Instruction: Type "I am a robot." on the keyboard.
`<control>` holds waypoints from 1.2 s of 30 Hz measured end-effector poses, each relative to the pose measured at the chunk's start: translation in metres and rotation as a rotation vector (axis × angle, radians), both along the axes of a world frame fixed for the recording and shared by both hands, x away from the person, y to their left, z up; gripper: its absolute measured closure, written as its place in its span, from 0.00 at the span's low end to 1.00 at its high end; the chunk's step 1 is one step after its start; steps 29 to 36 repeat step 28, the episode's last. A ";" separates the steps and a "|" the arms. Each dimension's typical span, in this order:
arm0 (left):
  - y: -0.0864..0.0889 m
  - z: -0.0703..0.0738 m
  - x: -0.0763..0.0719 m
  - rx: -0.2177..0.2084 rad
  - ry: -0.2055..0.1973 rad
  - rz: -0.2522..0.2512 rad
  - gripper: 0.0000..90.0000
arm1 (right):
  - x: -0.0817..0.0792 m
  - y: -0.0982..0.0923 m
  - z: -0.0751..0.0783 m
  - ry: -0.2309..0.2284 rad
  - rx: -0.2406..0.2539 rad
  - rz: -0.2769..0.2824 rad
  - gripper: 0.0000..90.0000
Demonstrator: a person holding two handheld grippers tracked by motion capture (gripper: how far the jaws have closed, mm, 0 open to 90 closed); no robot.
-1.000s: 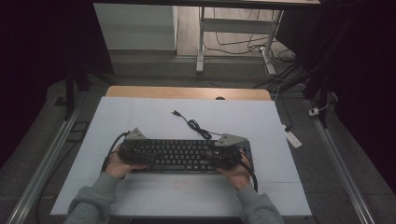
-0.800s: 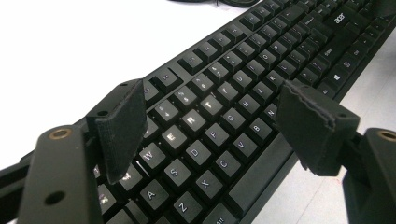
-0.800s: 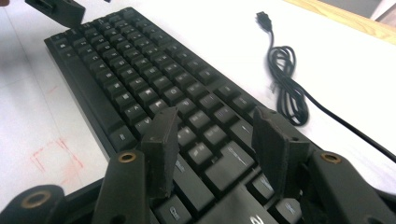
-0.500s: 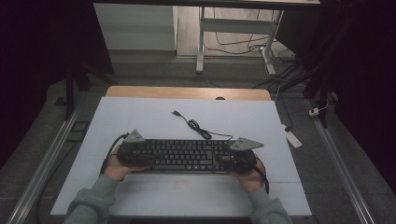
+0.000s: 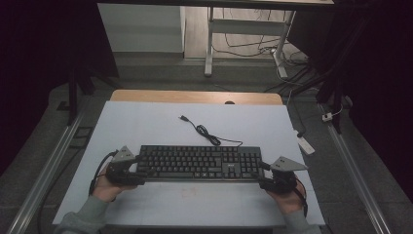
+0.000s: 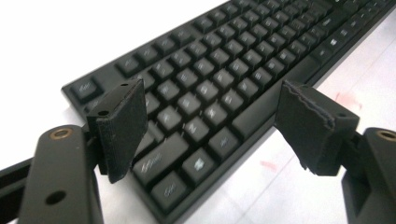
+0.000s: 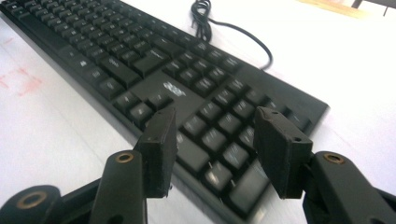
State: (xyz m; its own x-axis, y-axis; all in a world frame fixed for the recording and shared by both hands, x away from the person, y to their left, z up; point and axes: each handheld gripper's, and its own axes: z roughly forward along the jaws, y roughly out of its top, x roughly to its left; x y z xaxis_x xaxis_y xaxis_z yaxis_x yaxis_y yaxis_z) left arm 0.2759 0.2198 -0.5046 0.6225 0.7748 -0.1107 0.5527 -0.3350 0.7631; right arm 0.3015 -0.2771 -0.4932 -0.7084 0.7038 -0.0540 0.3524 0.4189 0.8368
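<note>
Keyboard: a black keyboard (image 5: 197,163) is lying flat on the white table (image 5: 146,126), near the front edge, its long side running left to right.
Cable: the keyboard's black cable (image 5: 207,132) is trailing from its back edge toward the far side of the table, bunched in a small coil partway along, with the plug lying loose on the white surface.
Left gripper: the left gripper (image 5: 130,169) is sitting at the keyboard's left end. In the left gripper view (image 6: 210,121) its jaws are standing wide apart, one over the keys and one out past the front edge, clamping nothing.
Right gripper: the right gripper (image 5: 265,176) is sitting at the keyboard's right end. In the right gripper view (image 7: 215,140) its jaws are parted over the corner keys, gripping nothing.
Hands: the left hand (image 5: 104,187) and right hand (image 5: 285,200) are each wrapping a gripper from behind, forearms coming in low from the front edge, angled slightly inward.
Table marks: faint red smudges (image 5: 187,191) are showing just in front of the keyboard.
</note>
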 end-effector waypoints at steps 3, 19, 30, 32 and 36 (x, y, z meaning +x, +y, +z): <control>0.005 -0.004 -0.005 -0.001 0.003 0.007 0.28 | -0.005 -0.010 -0.003 -0.001 0.004 -0.001 0.55; 0.006 -0.004 -0.007 0.000 -0.010 0.002 0.28 | -0.004 -0.013 -0.008 0.008 -0.001 0.024 0.54; 0.007 -0.003 -0.006 0.001 -0.015 0.003 0.28 | -0.004 -0.011 -0.008 0.004 0.005 0.032 0.54; 0.007 -0.003 -0.006 0.001 -0.015 0.003 0.28 | -0.004 -0.011 -0.008 0.004 0.005 0.032 0.54; 0.007 -0.003 -0.006 0.001 -0.015 0.003 0.28 | -0.004 -0.011 -0.008 0.004 0.005 0.032 0.54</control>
